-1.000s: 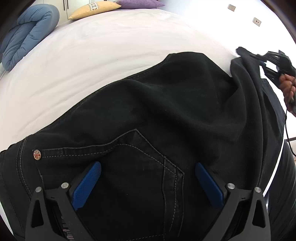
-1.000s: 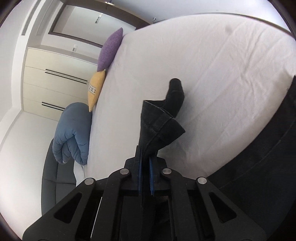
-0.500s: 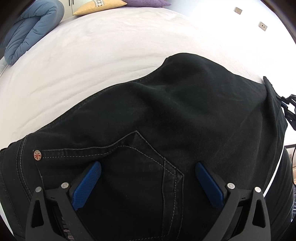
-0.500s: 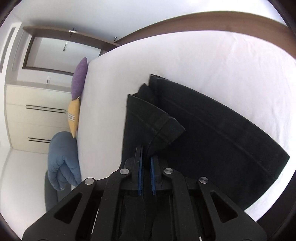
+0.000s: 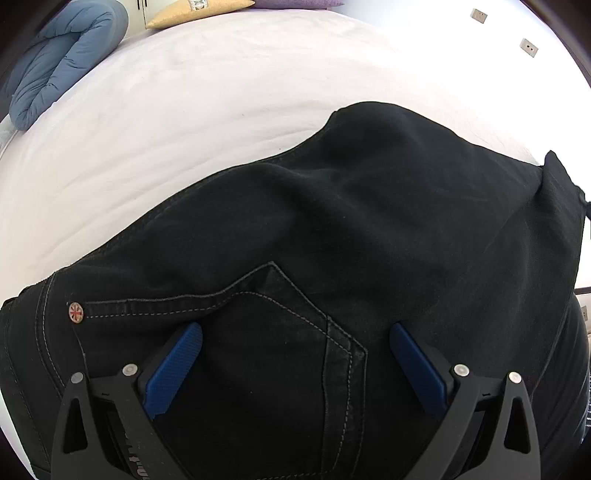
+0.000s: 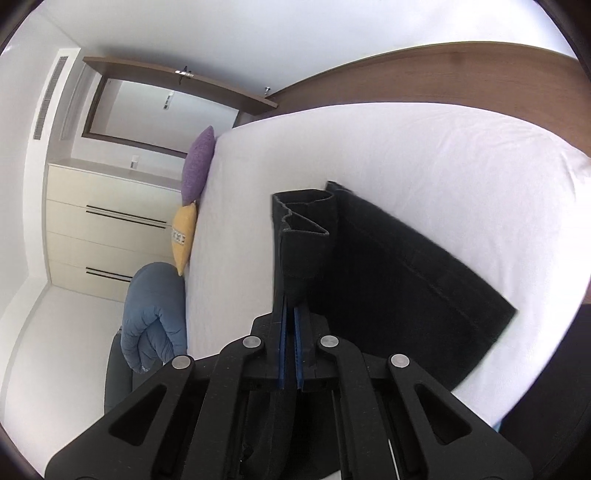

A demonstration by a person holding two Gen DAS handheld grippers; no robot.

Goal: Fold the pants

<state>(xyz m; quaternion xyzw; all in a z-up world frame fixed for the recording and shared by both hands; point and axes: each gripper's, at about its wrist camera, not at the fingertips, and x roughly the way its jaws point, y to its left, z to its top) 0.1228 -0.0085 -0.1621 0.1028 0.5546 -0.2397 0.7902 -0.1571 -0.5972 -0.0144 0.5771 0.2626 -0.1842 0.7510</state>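
Here, largest first:

Bed [image 5: 184, 122]: a white sheet fills both views. The far side lies bare, and nothing on it blocks the cloth.

Pants [image 5: 332, 229]: black denim spread flat across the near half of the bed. The back pocket and waistband lie under my left claw, and the legs run off to the right. In the right wrist view the leg ends [image 6: 303, 221] stand lifted off the sheet as a folded stack of hems, with the remaining cloth [image 6: 413, 273] lying flat just beside them.

Blue duvet [image 5: 59, 62]: rolled up at the far left edge, well apart from the pants.

Cushions: a yellow one [image 5: 199, 11] and a purple one [image 6: 197, 166] at the far edge, out of the way.

Left claw [image 5: 295, 354]: wide apart, blue pads either side of the pocket and gripping nothing. I cannot tell whether it presses on the denim or hovers just above it.

Right claw [image 6: 290, 325]: pinched tight on the hems, with cloth between the pads.

Rivet [image 5: 75, 309]: a small stud at the pocket corner, left of my left pad.

Risk: I judge the hem stack could slip apart, since several layers share one narrow pinch.

Risk: if the waist end is not pinned, pulling the legs across may drag the whole garment and skew the fold.
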